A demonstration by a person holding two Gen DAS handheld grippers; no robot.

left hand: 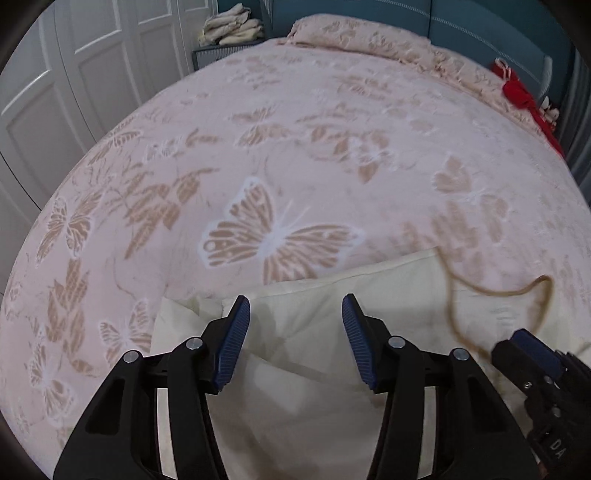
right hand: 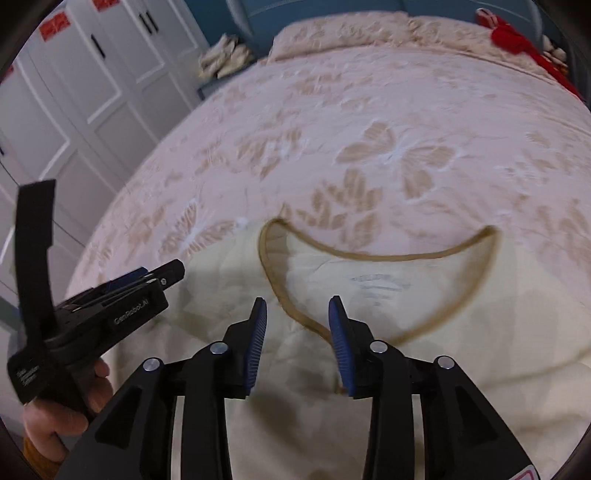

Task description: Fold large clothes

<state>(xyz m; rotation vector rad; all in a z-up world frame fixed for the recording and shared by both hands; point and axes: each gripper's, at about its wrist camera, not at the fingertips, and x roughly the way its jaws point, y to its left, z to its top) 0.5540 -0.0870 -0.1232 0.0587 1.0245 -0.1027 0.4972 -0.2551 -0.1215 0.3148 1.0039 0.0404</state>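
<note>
Right wrist: garment [right hand: 461, 332] hem cut off

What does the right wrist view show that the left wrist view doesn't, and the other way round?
Only the right wrist view: the garment's whole tan-trimmed neckline, the hand holding the left gripper, and red stickers on the wardrobe doors.
Only the left wrist view: the cream garment's folded left edge and the large butterfly print.
Both: the cream garment on the butterfly bedspread, the red cloth, stacked linens, and both grippers open, holding nothing.
</note>
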